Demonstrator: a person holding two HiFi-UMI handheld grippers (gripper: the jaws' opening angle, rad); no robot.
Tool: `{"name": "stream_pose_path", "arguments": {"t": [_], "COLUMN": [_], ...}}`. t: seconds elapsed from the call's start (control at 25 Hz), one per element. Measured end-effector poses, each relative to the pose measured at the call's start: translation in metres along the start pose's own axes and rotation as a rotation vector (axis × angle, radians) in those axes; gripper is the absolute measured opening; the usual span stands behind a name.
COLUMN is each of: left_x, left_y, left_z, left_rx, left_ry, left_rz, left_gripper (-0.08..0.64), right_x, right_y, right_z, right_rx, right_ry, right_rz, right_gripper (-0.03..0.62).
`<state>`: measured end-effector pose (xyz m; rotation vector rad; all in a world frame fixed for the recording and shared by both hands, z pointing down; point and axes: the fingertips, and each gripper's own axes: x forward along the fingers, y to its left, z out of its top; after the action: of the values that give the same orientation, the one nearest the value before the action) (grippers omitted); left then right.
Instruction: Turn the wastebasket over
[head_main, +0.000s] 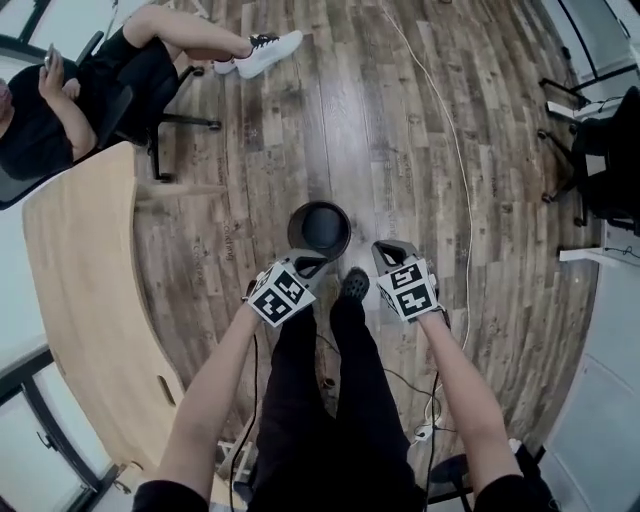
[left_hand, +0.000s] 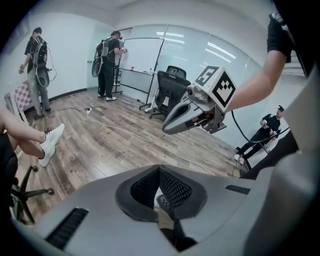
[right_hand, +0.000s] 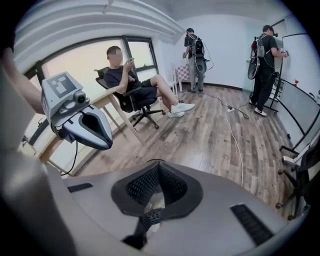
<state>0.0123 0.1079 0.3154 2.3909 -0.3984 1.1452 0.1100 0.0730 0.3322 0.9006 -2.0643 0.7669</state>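
Watching for a wrong read first: from above, the wastebasket (head_main: 318, 228) shows only a dark round top, so I cannot tell whether that is its mouth or its base. Flipping it on a bad guess would undo the job. Second risk: a rim pinched from one side only could slip, and the basket would roll off across the wood floor (head_main: 400, 120).

Left gripper (head_main: 306, 264) and right gripper (head_main: 386, 252) both have their jaws together, on nothing.

Basket stands on the floor at 12 o'clock off the left tips and 10 o'clock off the right. The tips are probably above it, not touching.
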Motion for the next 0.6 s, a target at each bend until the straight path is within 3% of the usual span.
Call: {"name": "stream_pose_path", "arguments": {"t": [0.12, 0.4, 0.6], "left_x": [-0.033, -0.117, -0.181], "left_y": [-0.005, -0.010, 0.014], "left_z": [0.033, 0.092, 0.139], "left_rx": [-0.020, -0.213, -0.233], "left_ry": [-0.074, -0.319, -0.464], "left_rz": [0.032, 0.149, 0.231], "left_gripper": [0.017, 0.017, 0.017], "right_x": [-0.030, -0.095, -0.130], "right_y": [0.007, 0.039, 0.046], "right_z": [0.029, 0.092, 0.157], "right_rx": [0.020, 0.030, 0.004], "right_ry": [-0.040, -0.171, -0.295], "right_rz": [0.029, 0.072, 0.082], "right_gripper": [0.034, 0.032, 0.032]}}
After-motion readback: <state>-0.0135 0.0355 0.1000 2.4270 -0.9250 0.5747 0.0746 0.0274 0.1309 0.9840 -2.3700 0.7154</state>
